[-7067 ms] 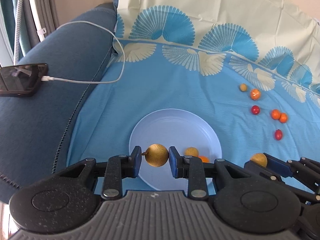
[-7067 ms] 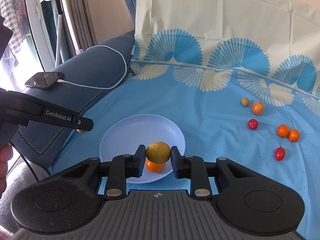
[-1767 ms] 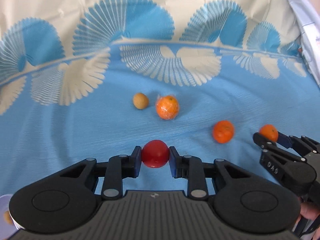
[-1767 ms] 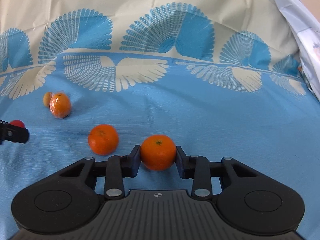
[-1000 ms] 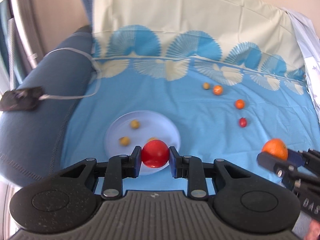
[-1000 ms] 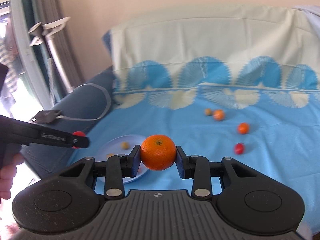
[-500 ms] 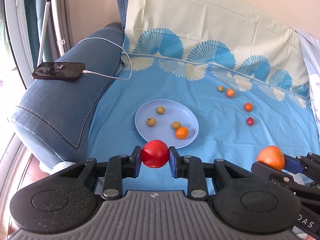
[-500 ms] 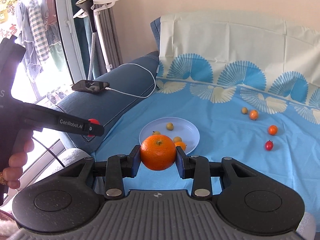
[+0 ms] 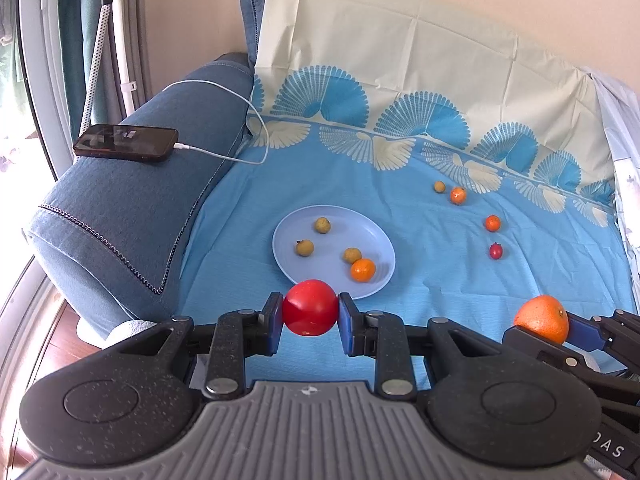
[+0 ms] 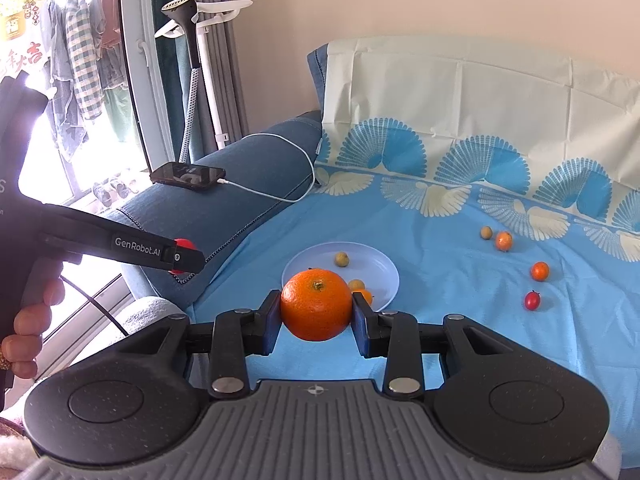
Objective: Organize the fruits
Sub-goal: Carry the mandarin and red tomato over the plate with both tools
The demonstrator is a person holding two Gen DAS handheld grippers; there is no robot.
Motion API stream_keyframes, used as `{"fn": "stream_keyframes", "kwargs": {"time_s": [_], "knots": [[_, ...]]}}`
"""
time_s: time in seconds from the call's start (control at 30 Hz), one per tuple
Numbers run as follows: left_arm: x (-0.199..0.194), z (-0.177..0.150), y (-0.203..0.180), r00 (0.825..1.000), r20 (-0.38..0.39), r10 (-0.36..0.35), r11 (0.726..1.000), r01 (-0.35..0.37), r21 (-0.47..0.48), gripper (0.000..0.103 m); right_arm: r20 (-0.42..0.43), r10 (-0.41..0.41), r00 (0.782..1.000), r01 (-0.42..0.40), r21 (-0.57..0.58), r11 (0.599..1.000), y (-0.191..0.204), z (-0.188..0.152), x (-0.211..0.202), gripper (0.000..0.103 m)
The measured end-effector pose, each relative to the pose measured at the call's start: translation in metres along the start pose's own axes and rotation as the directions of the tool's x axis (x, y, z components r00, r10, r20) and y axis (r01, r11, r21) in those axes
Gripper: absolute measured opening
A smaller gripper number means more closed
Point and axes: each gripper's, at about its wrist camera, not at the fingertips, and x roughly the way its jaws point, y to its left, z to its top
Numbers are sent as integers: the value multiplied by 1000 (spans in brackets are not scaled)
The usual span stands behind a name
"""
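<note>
- 1 round pale-blue plate (image 9: 382, 248) on the sofa's blue sheet (image 9: 440, 280) holds 3 small tan fruits (image 9: 321, 225) and 1 small orange (image 9: 363, 270).
- 4 fruits lie loose on the sheet to its right: 1 tan, 2 orange, 1 red (image 9: 495, 251).
- Left tongs (image 9: 310, 317) pinch 1 smooth red tomato (image 9: 310, 307); right tongs (image 10: 316, 318) pinch 1 dimpled orange (image 10: 316, 305).
- 1.8 s ago both hung low over the loose fruit; now they are near the plate's front edge.

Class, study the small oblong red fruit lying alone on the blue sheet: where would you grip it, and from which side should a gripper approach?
Grip the small oblong red fruit across its narrow middle, coming from above. It lies on the blue sheet with open cloth around it, so both fingers could straddle it.
</note>
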Motion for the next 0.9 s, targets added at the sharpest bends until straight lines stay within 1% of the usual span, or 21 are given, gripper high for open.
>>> {"fn": "stream_keyframes", "kwargs": {"time_s": [0.57,0.9], "knots": [[16,1,2,999,-34,3,1000,-3,-4,32,-26,2,1000,-2,14,1000,1,-2,7,38],[31,5,7,998,-55,11,1000,-11,-9,32,-55,1,998,0,15,1000,0,2,20,38]]}}
